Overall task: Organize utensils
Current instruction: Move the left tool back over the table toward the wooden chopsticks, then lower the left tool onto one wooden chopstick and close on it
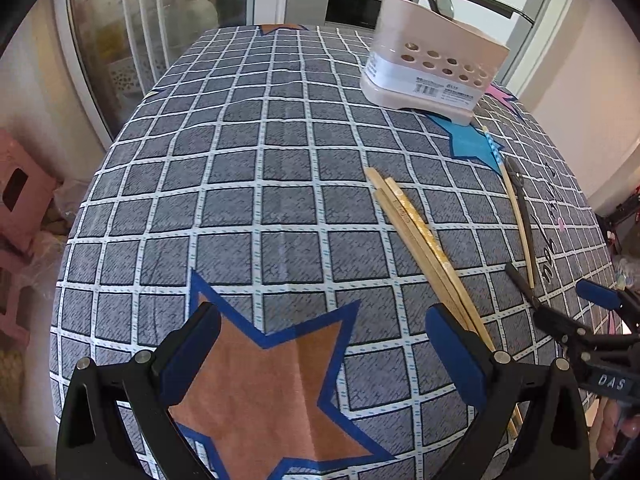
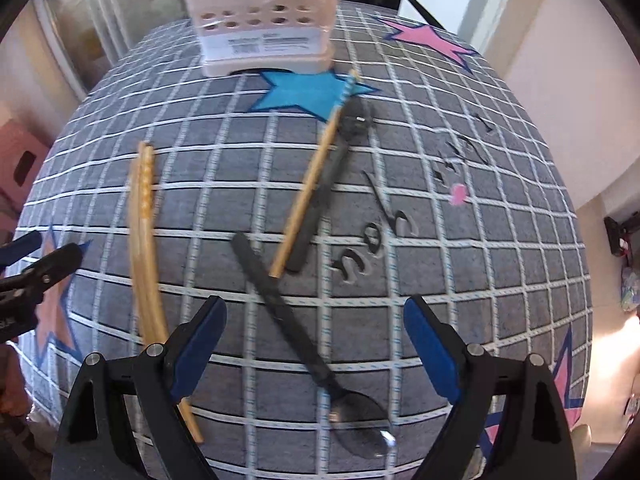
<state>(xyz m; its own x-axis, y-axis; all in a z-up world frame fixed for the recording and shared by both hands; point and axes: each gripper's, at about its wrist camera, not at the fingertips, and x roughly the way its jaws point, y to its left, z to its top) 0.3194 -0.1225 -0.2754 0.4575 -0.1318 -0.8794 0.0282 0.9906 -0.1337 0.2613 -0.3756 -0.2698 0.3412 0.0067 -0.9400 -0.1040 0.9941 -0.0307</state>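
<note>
Chopsticks (image 1: 420,232): slender, tapered, pale wood.

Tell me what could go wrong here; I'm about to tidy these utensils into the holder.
1. The wooden chopsticks lie bunched side by side, so a pinch may catch only some.
2. The black spoon lies flat on the cloth; the right gripper could snag fabric.
3. The holder already holds utensils that could block insertion.

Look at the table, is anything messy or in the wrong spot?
Yes. The wooden chopsticks, a patterned chopstick and two black utensils lie scattered at odd angles on the tablecloth, not standing in the pink holder. Nothing looks broken or spilled.
</note>
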